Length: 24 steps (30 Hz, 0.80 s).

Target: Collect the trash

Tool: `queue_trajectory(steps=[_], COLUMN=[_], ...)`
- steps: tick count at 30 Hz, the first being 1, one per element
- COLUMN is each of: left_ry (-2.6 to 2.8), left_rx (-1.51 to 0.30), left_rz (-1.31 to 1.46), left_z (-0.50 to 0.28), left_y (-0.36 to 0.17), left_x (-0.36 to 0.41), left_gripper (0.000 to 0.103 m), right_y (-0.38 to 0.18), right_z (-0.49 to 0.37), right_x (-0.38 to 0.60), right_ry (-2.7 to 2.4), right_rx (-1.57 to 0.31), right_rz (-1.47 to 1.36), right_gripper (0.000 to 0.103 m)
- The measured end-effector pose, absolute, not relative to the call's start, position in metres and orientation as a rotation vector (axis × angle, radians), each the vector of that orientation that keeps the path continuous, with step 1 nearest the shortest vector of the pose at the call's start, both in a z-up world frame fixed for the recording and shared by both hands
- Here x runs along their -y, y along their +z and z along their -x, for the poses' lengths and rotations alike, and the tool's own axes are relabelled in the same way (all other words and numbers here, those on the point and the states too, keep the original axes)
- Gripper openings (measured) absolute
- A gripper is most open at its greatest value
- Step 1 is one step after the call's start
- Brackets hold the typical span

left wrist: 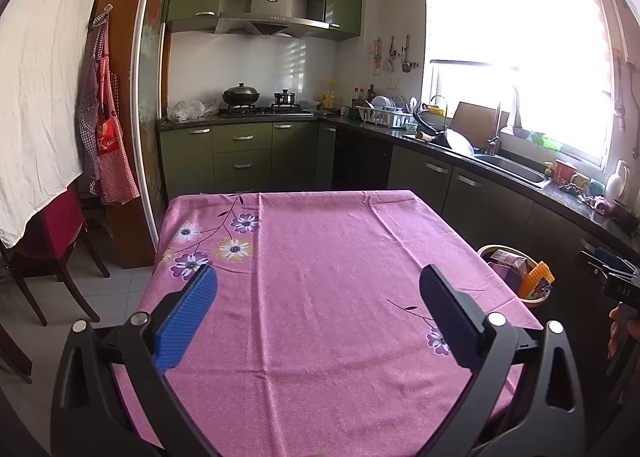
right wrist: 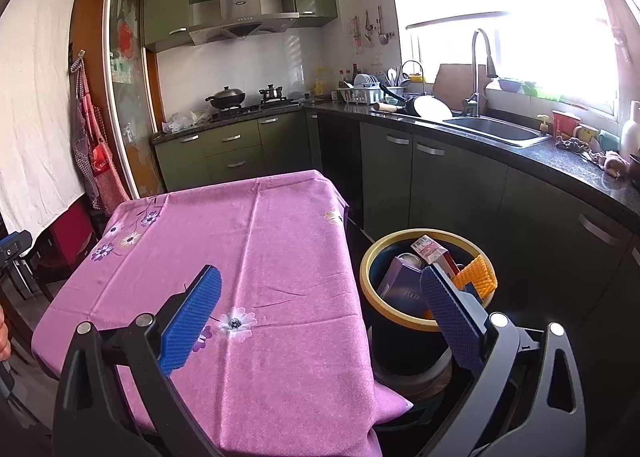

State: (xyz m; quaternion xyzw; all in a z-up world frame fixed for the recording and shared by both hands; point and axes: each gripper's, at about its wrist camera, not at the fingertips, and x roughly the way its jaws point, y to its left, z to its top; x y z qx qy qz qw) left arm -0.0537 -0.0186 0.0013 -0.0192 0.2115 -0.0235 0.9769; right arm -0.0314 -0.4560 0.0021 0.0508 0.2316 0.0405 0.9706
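Right wrist view: with both the right gripper [right wrist: 320, 299] and left gripper [left wrist: 318, 297] spread empty, the pink tablecloth [right wrist: 256, 257] bare and the trash bin [right wrist: 370, 257] to its right filled, just hold clear.

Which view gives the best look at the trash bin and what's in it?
The right wrist view: the trash bin sits close beside the table, yellow rim nearly whole, boxes and orange mesh inside, though the right gripper covers its near edge. In the left wrist view the bin is small, half hidden behind the tablecloth.
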Motion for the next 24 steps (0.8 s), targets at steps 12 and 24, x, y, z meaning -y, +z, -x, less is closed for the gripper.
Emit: queue_trajectory(steps=[12,24], left_ry=[-0.062,-0.072], left_rx=[-0.428,-0.439], left_rz=[0.041,0.037], left_z=[0.0549,0.0531], left_y=[0.0018,0.001], left_x=[0.0196,0.0199], left_gripper=[0.096,0.096], right_y=[0.0012,-0.0012], right_z=[0.0309,0.0289], right_x=[0.456,0.4559], right_ry=[0.082,0.085], right_rx=[-0.47,-0.474], right_rz=[-0.101,-0.103], right_gripper=[0.098,0.098])
